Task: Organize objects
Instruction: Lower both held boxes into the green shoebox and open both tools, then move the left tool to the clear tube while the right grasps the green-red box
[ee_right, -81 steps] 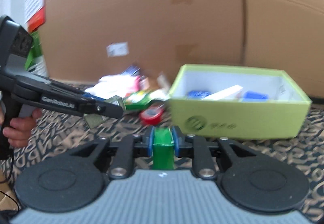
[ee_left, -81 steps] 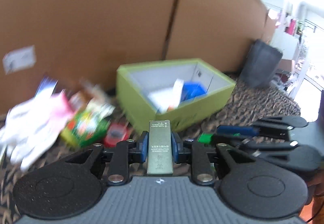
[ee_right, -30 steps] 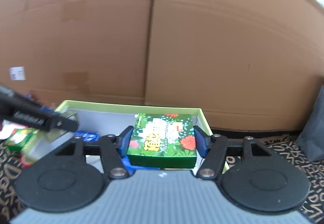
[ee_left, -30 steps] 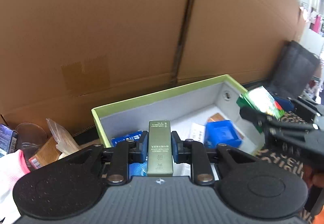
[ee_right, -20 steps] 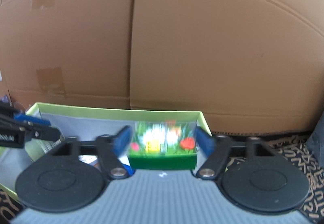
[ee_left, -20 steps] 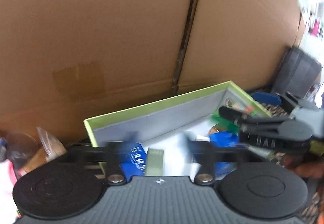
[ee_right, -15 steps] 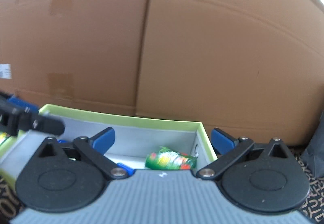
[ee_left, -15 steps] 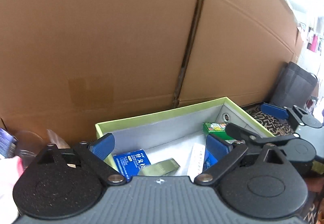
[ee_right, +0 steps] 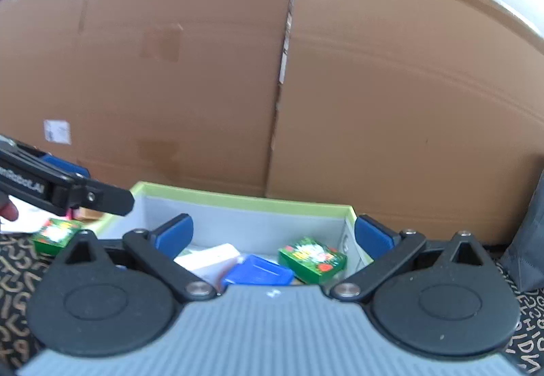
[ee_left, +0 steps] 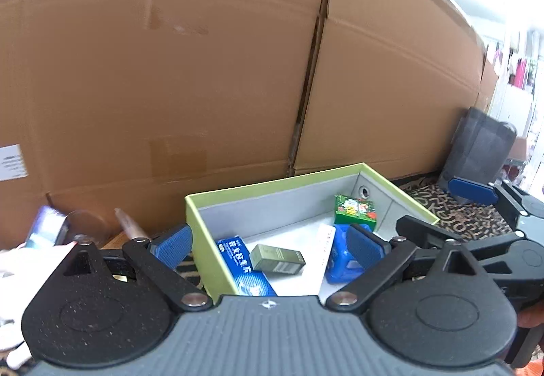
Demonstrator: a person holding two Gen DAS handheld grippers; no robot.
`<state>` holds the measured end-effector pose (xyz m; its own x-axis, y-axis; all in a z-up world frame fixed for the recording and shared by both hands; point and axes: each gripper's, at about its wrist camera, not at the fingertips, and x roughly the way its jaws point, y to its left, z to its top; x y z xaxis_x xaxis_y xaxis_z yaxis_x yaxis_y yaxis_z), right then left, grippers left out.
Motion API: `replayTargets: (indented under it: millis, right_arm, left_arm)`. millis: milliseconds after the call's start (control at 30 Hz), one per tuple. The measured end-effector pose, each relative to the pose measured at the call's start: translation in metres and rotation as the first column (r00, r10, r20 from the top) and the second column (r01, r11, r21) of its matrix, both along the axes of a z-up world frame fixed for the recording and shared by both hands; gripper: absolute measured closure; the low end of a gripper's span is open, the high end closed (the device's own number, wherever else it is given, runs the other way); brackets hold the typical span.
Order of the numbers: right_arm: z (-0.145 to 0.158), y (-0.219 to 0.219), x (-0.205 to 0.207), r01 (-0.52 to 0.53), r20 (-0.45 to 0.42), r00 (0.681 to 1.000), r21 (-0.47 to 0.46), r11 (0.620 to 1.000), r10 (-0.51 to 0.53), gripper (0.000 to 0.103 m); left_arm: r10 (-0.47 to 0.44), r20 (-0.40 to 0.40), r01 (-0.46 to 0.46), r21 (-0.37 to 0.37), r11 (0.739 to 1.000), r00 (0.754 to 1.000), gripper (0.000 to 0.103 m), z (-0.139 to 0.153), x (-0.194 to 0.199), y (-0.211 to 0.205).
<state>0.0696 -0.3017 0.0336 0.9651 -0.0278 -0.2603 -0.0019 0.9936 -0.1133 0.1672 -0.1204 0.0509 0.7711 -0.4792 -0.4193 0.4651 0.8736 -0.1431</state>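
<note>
Patterned dark cloth with tan squiggles [ee_right: 13, 277] covers the surface beneath both tools, and a wall of big brown cardboard cartons [ee_left: 170, 87] closes off the far side.

Nearest in the left wrist view, the left gripper [ee_left: 268, 245] has its blue-padded fingers [ee_left: 171, 245] spread wide with nothing between them. Between and just past those fingers lies the open lime-green box [ee_left: 204, 236] with its grey inside. Closest inside it, by the left finger, a blue printed carton [ee_left: 243, 267] lies flat, and an olive-green small box [ee_left: 277, 258] rests against it. Toward the right finger a white slim packet [ee_left: 324, 245] leans beside a blue plastic case [ee_left: 336, 260]. Farther in, against the back right corner, sits a green floral box [ee_left: 355, 209]. Outside the left finger, white and pink items are blurred, and a clear cup [ee_left: 85, 223] stands by the cartons. Beyond the right finger a dark grey bag [ee_left: 476, 151] stands well off.

In the right wrist view, the right gripper [ee_right: 273, 236] likewise stands with its fingers [ee_right: 372, 236] wide apart and empty, poised over the same box. Between them lie the blue case and, slightly farther, the green floral box tilted near the right wall. Out past the left finger a second green floral pack [ee_right: 56, 235] lies on the cloth outside the box
</note>
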Motion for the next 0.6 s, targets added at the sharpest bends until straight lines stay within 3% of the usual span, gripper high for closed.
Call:
replayTargets:
  millis: [267,467,600]
  right_arm:
    - [0.001,0.04,-0.058,-0.137,0.048,0.99,0.045,0.99,0.135,0.0]
    - [-0.022,0.085,-0.075,-0.223,0.012,0.975,0.011,0.975,0.223,0.0]
    - [-0.04,0.116,-0.074,-0.288,-0.052,0.957,-0.013,0.958,0.287,0.0]
  left_arm:
    - [0.031,0.016,-0.031,-0.008,0.999,0.999,0.003,-0.01,-0.051,0.049]
    - [0.121,0.013,-0.121,0.008,0.993,0.993,0.003,-0.027,-0.087,0.092]
    - [0.183,-0.034,-0.183,0.01,0.983,0.983,0.003,-0.042,-0.098,0.121]
